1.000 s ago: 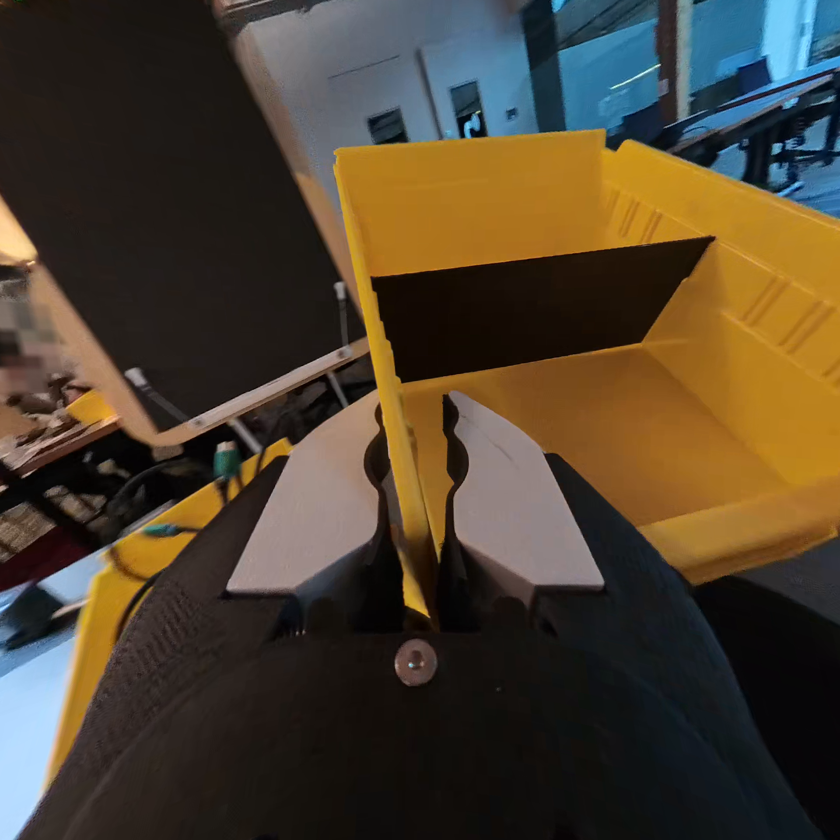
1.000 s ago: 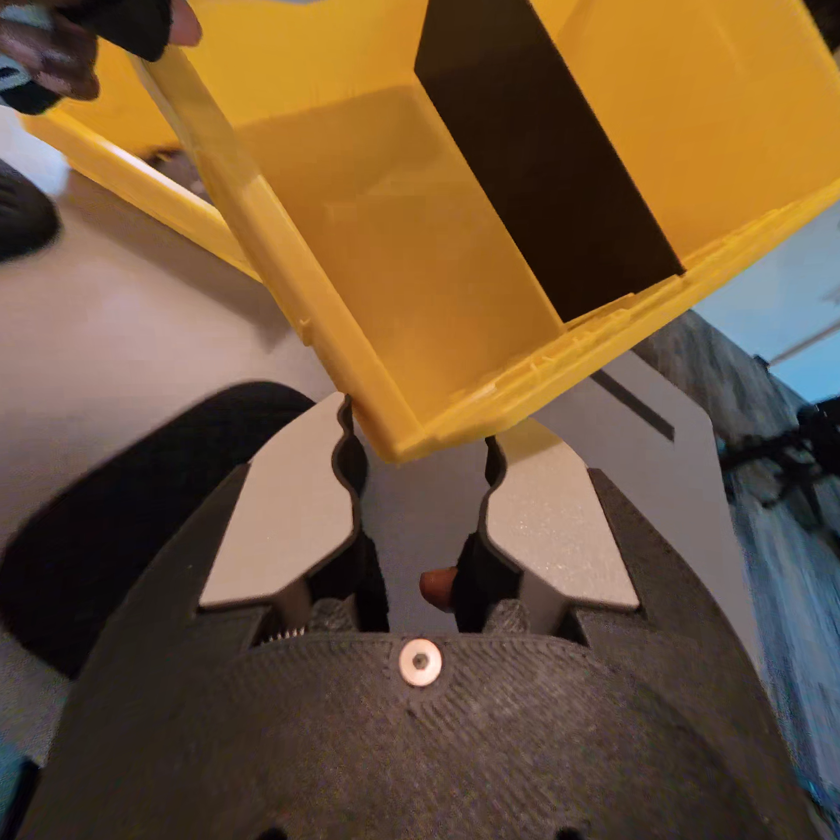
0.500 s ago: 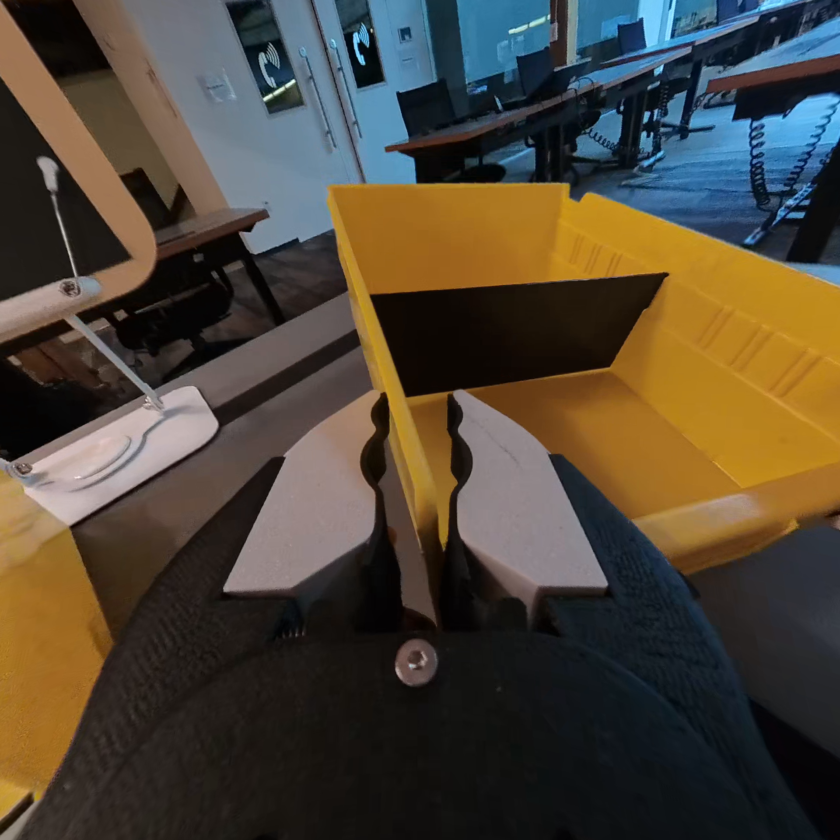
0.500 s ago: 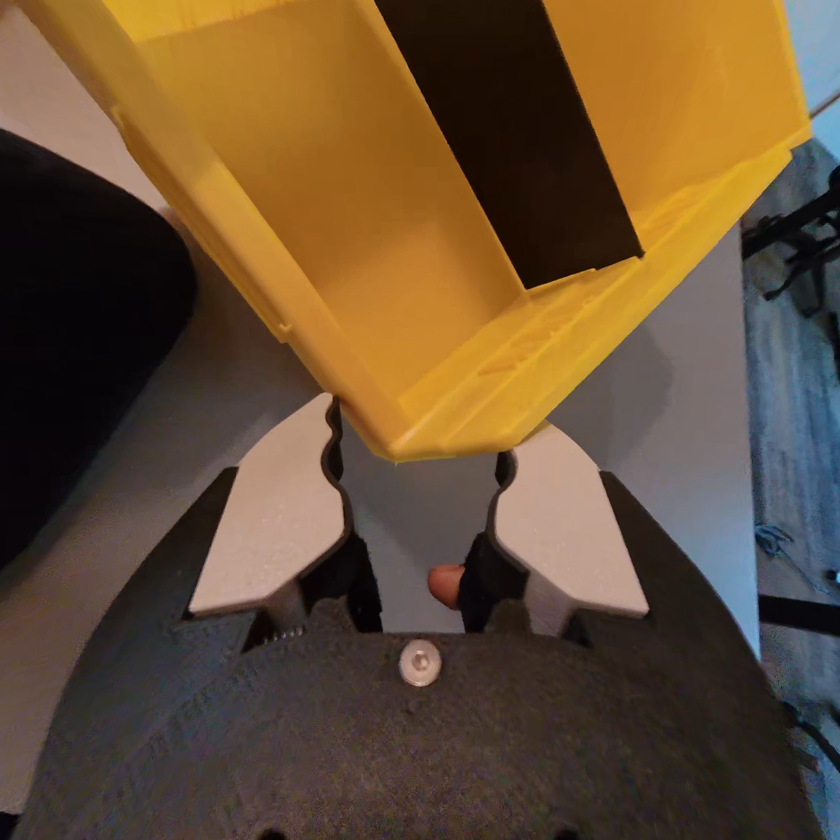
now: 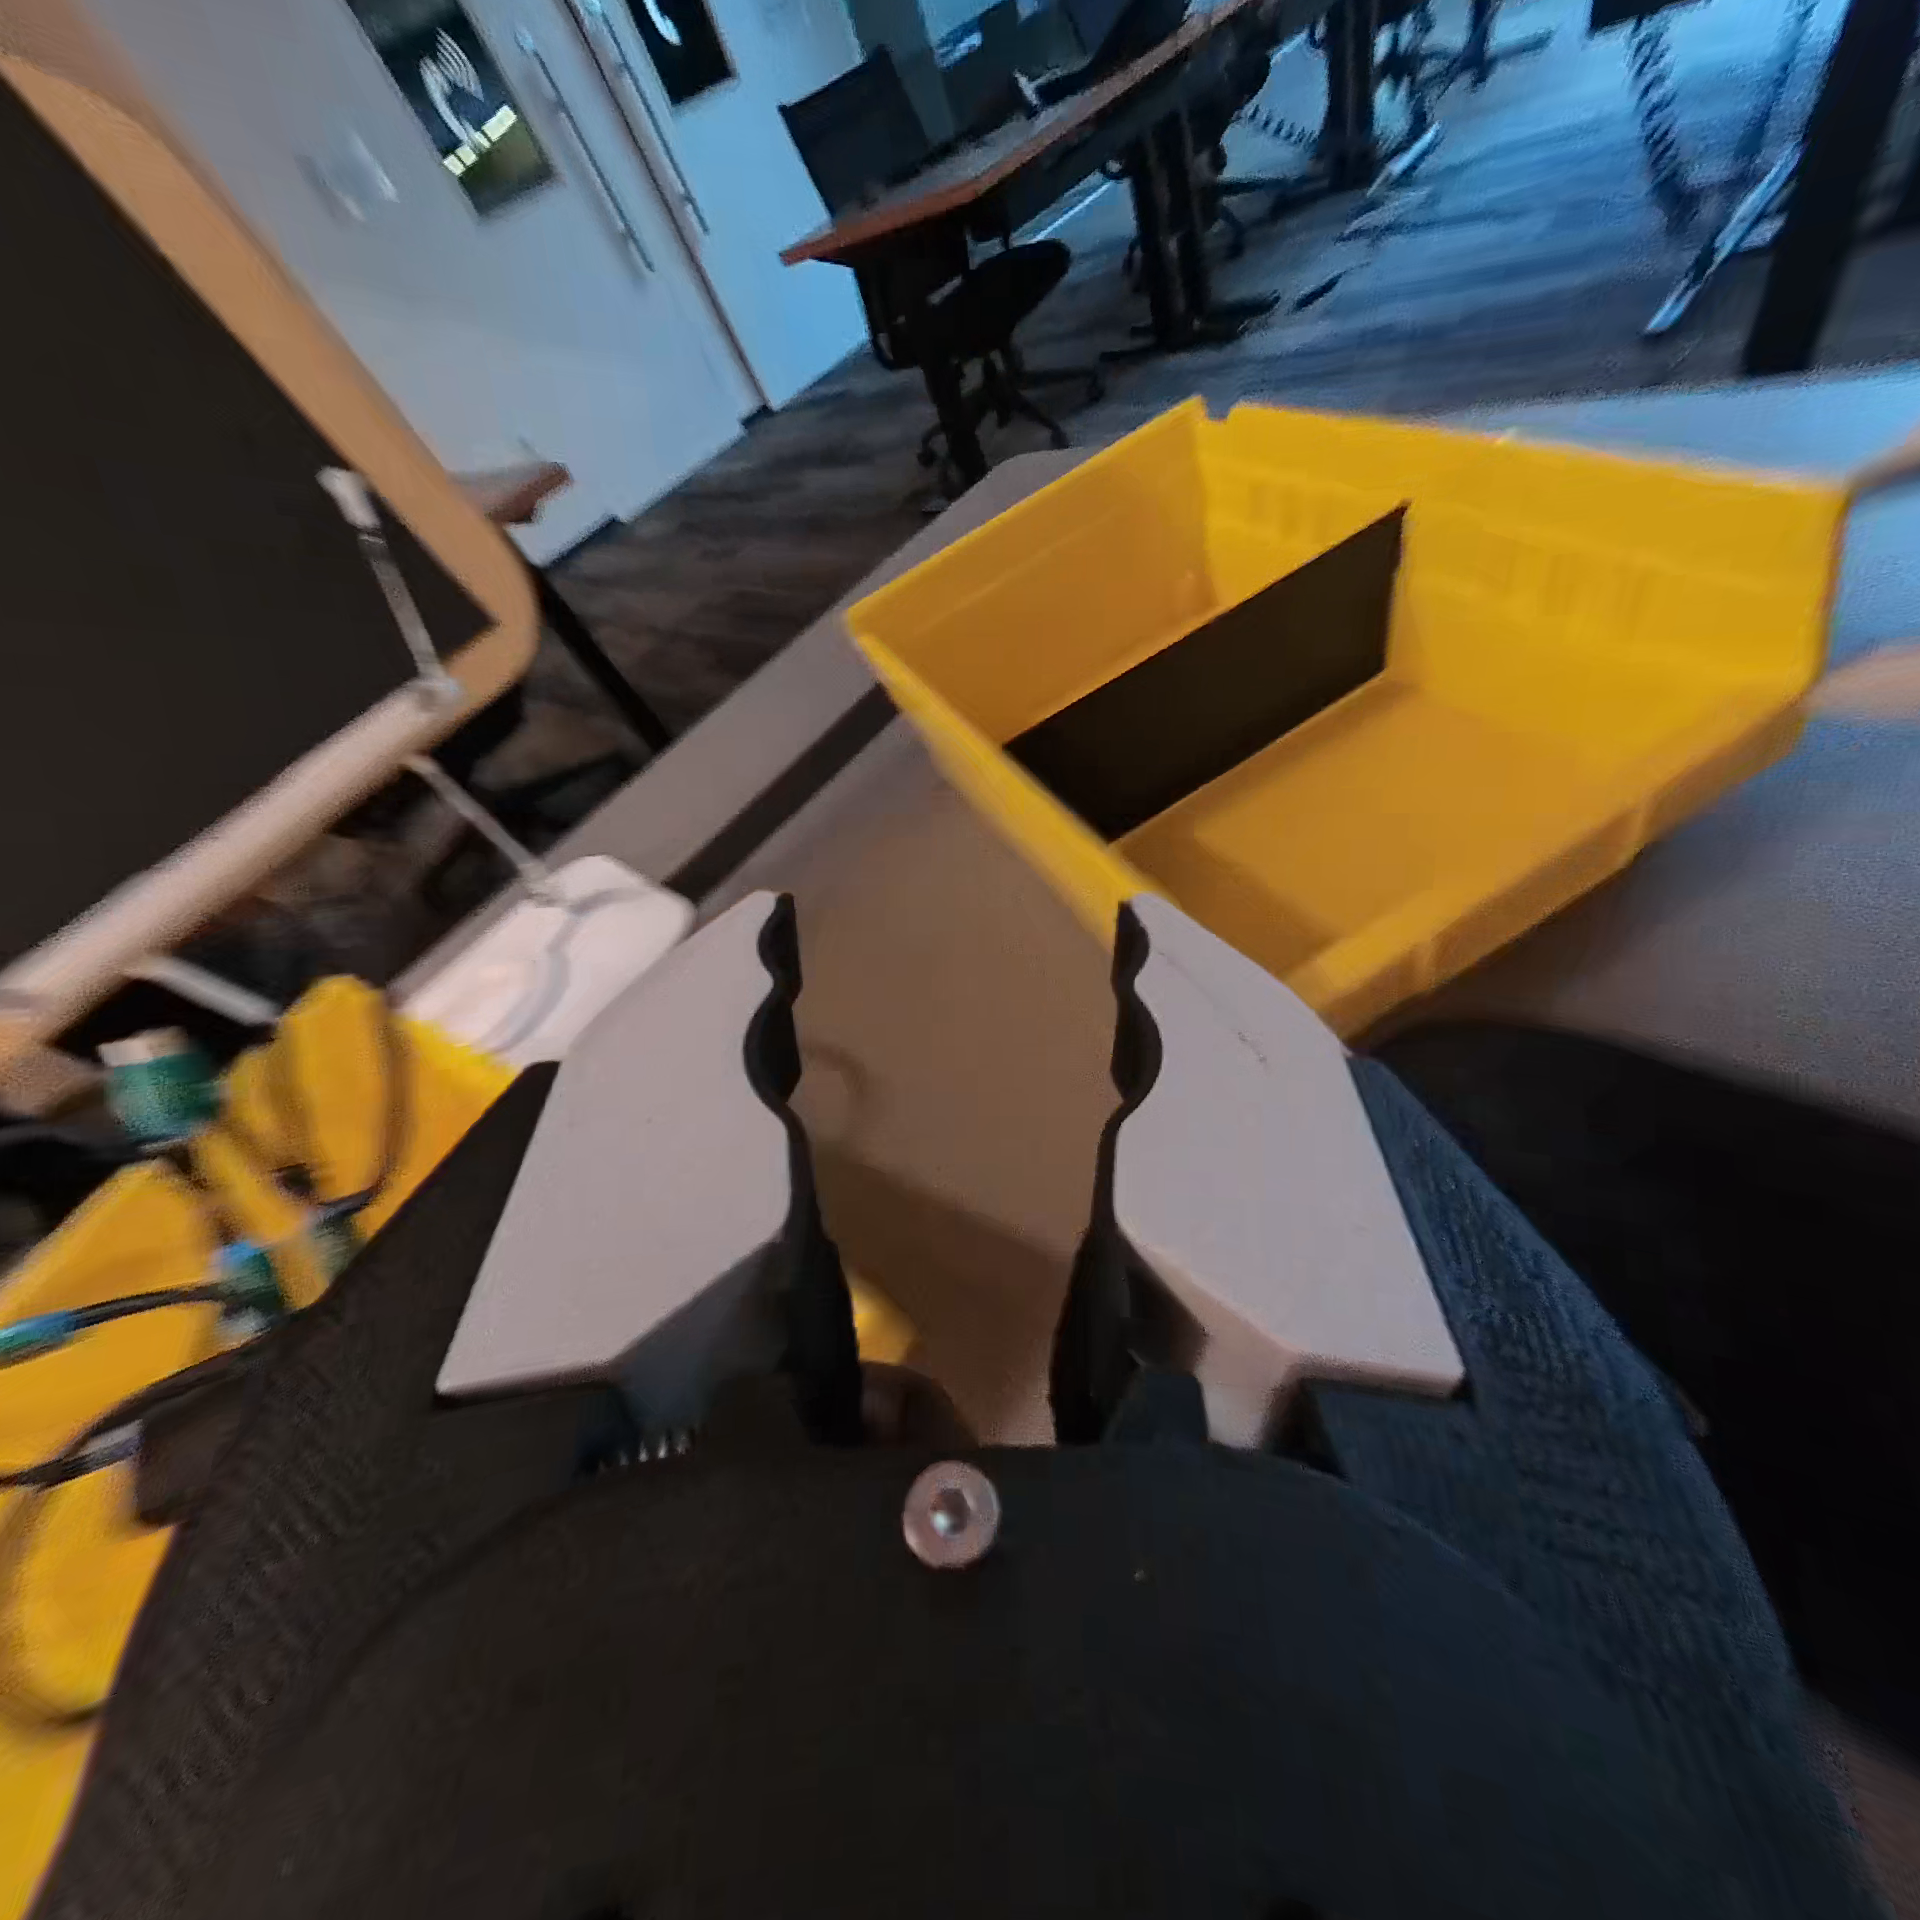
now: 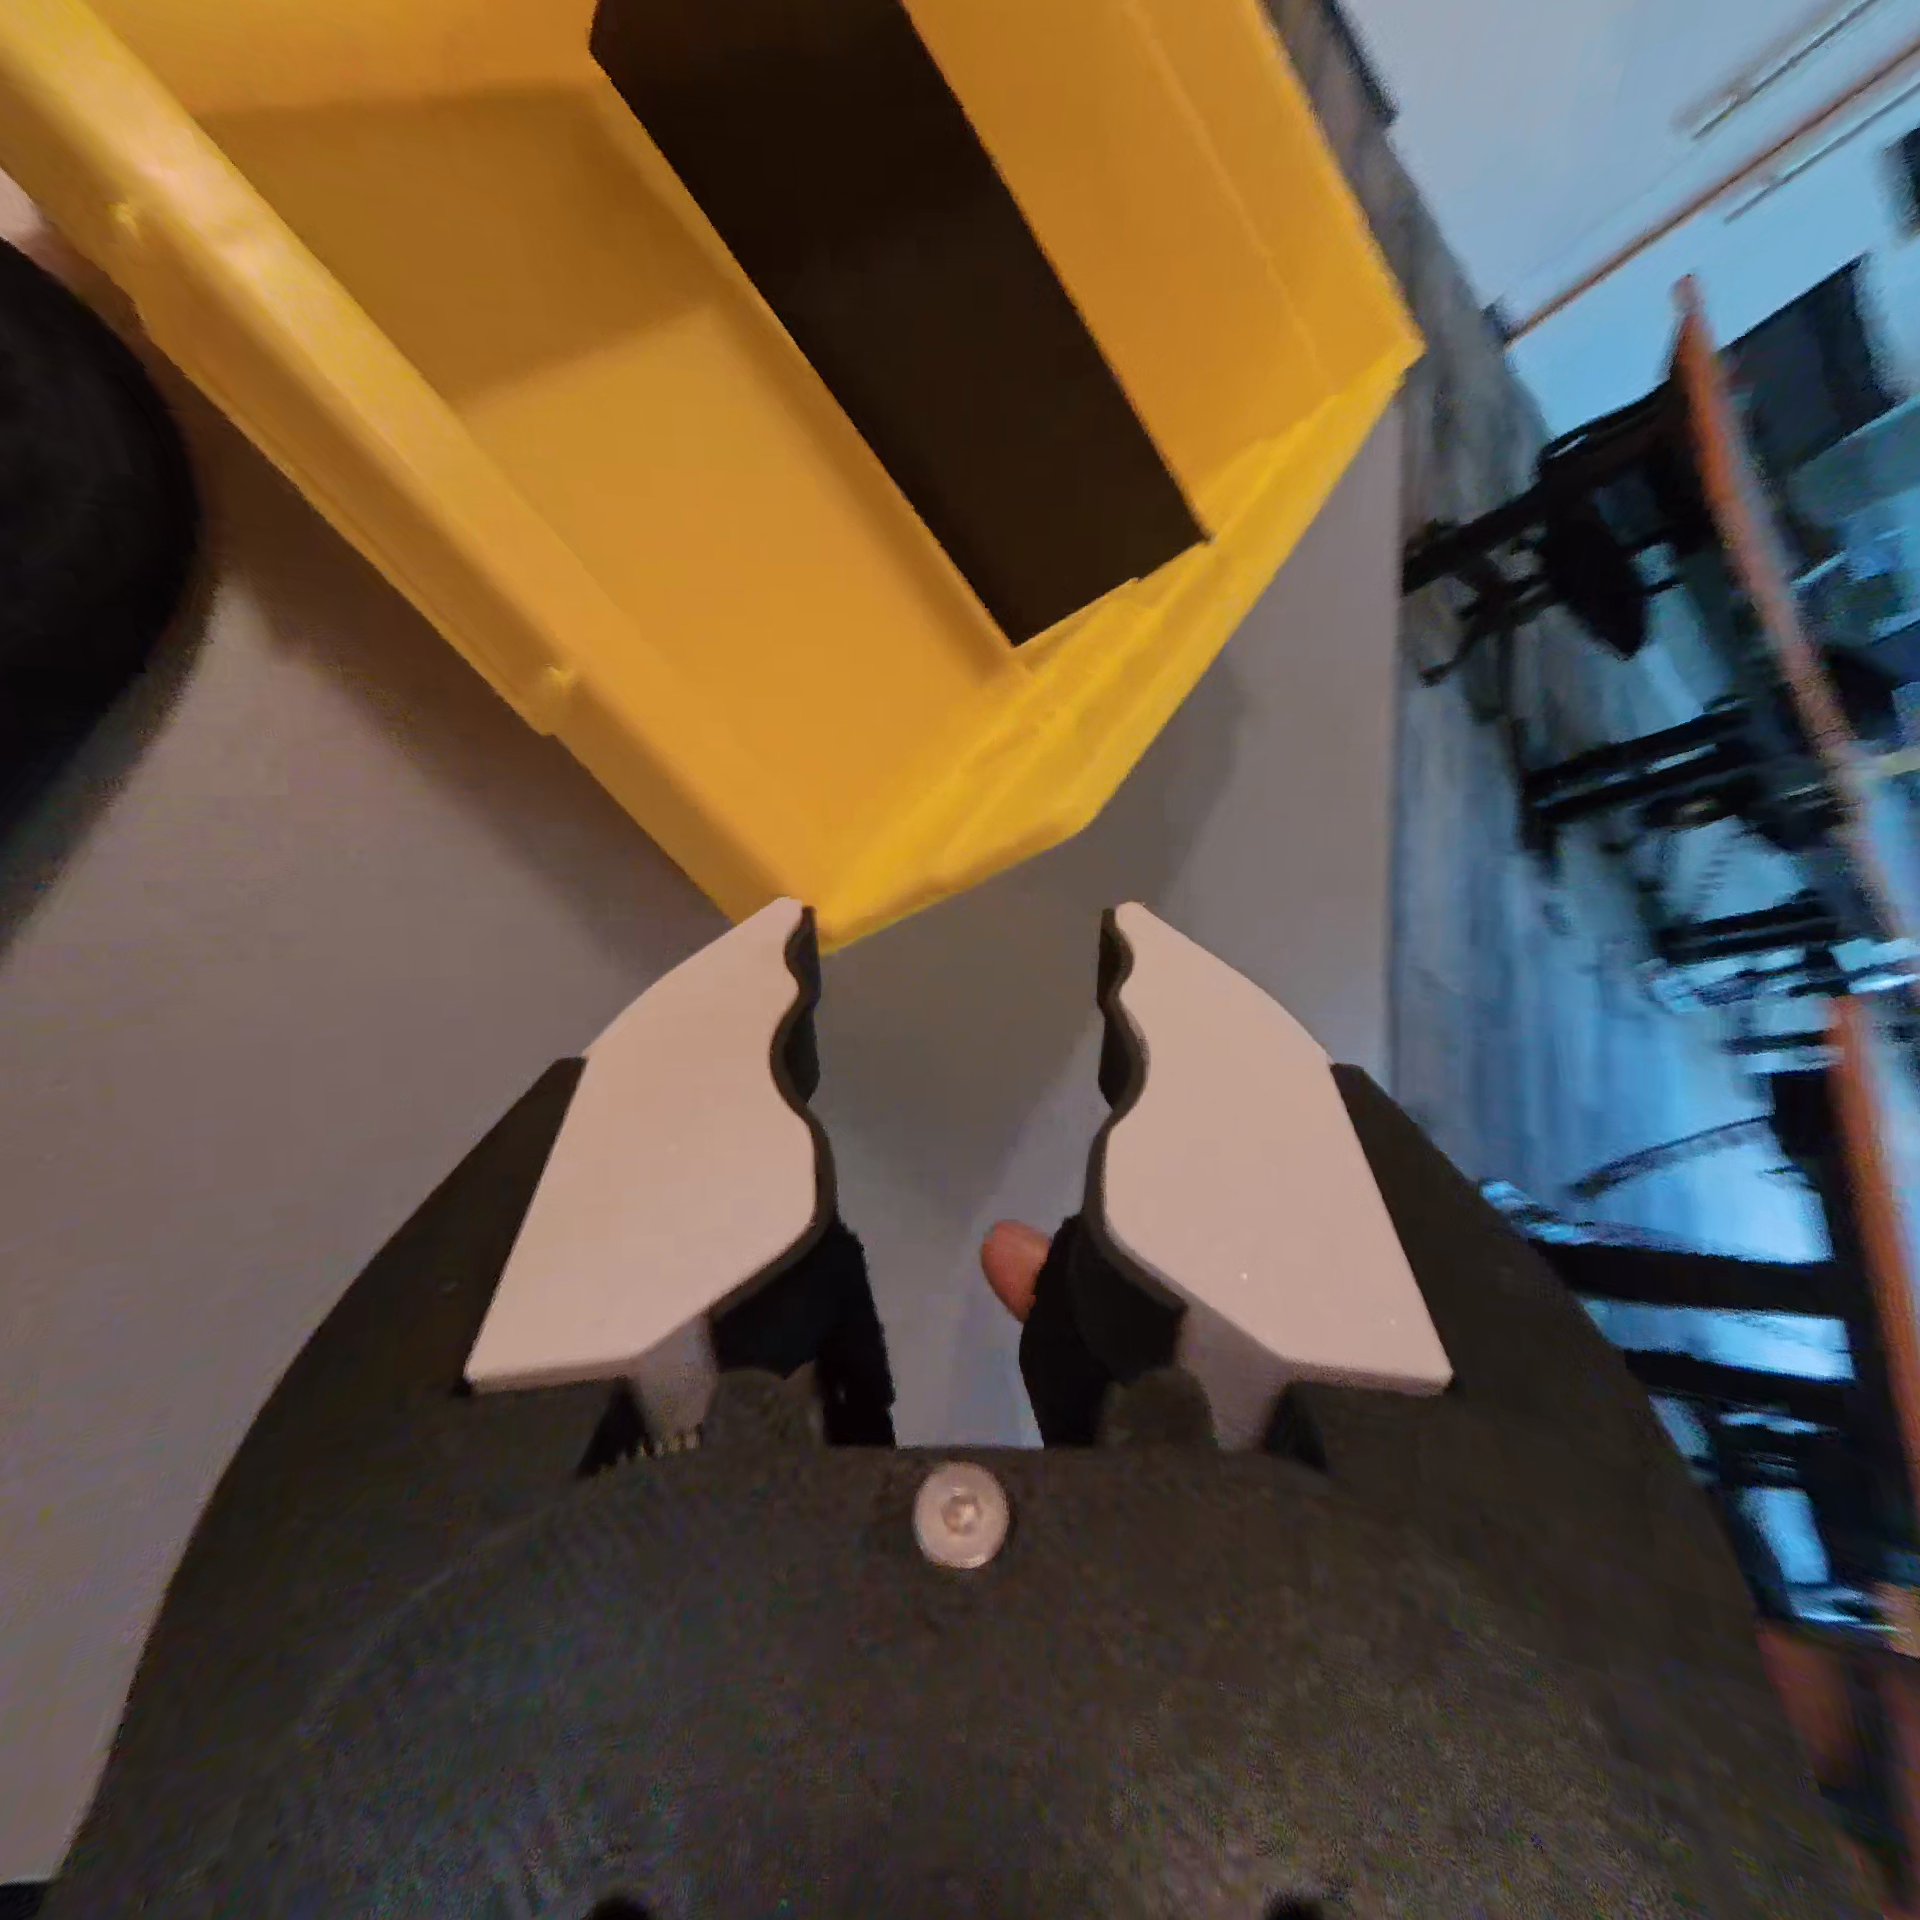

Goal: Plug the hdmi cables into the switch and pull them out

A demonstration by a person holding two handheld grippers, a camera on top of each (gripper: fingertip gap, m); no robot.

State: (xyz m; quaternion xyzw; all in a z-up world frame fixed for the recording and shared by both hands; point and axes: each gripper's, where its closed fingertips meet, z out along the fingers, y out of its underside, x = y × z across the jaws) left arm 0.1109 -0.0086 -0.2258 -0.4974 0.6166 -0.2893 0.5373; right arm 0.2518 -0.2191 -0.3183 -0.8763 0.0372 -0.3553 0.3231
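An empty yellow bin [image 5: 1039,613] with a black divider [image 5: 1216,696] rests on the grey table [image 5: 935,831]. My left gripper [image 5: 956,925] is open and empty. It sits just short of the bin's near left wall, with only table between its fingers. In the right wrist view the same bin [image 6: 312,343] and its divider [image 6: 894,312] lie ahead. My right gripper [image 6: 956,925] is open and empty, and the bin's near corner sits just beyond its left fingertip [image 6: 769,935]. No HDMI cable or switch is clearly visible.
A second yellow bin [image 5: 62,1558] holding dark cables with green ends [image 5: 156,1320] sits at the left. A white stand base [image 5: 561,935] and a dark framed board [image 5: 156,520] stand behind it. A black object [image 6: 73,520] lies left of the bin. The table edge runs along the right [image 6: 1382,727].
My left gripper was shut on the bin's side wall; it has opened, let go and drawn back. The bin now rests on the table. The bin's corner has left the gap of my right gripper.
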